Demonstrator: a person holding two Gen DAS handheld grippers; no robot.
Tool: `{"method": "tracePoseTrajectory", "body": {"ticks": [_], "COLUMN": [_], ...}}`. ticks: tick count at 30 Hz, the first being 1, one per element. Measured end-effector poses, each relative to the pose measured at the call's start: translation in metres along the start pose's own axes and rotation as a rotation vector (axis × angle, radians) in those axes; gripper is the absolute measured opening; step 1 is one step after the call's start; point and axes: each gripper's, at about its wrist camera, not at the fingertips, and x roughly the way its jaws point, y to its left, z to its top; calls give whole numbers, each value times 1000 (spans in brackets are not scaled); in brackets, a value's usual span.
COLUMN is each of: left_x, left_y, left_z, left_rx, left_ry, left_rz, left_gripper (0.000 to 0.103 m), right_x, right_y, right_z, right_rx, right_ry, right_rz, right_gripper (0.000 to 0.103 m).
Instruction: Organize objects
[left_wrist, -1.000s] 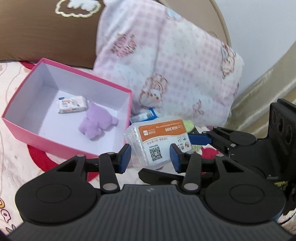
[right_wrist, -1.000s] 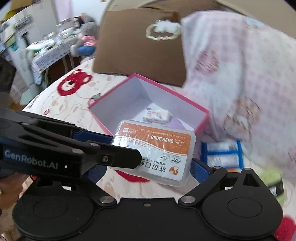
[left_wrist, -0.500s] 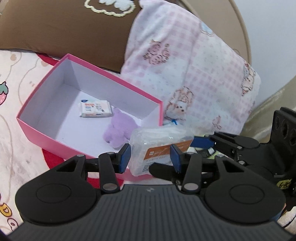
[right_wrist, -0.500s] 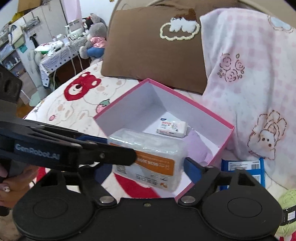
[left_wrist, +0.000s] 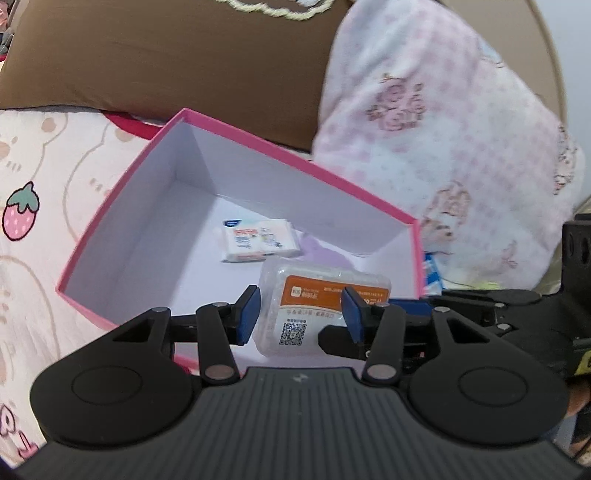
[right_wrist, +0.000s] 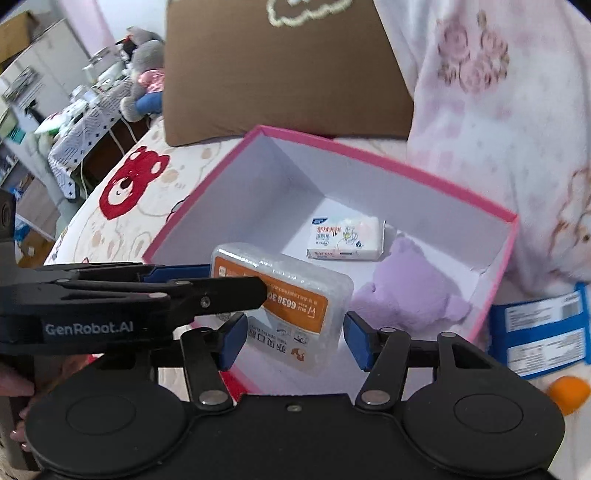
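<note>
A pink box (right_wrist: 388, 158) with white inside holds a lilac plush (right_wrist: 410, 291) and a clear orange-labelled case (right_wrist: 291, 295); at 12 o'clock, a brown pillow (right_wrist: 280, 74); at 2 o'clock, a pink-checked pillow (right_wrist: 517, 110).

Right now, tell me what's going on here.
A person works two claws. The left claw grips a clear case over the pink box, its jaws opening. The right claw is closing around the case, pads not yet pressing. A tissue pack and purple plush lie inside.
</note>
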Motion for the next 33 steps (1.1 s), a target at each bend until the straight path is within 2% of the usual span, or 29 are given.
{"method": "tracePoseTrajectory", "body": {"ticks": [2,5,10,17,23,28,33], "left_x": [9,21,45,63,72,83,85], "left_y": [7,16,29,38,40,45,52], "left_z": [3,5,5,7,15,18,18], "left_rx": [3,46,17,5,-29,-79,-113], "left_ry": [14,32,75,71,67,71,75], "left_rz": [10,-3,3,48,62,92,78], "left_gripper": [46,47,47,38,37,37,37], "right_x": [11,27,53,80,85,91,89], "right_y": [-5,-5,-7,-19,-24,-29,-32], "right_z": [3,6,9,15,24,28,29], "right_rx": [29,10,10,55,75,115,160], "right_ry": [35,70,117,170,176,176,155], "right_rz": [17,-6,-42,-38,-50,-59,-68], "right_gripper": [58,57,56,56,55,48,44]}}
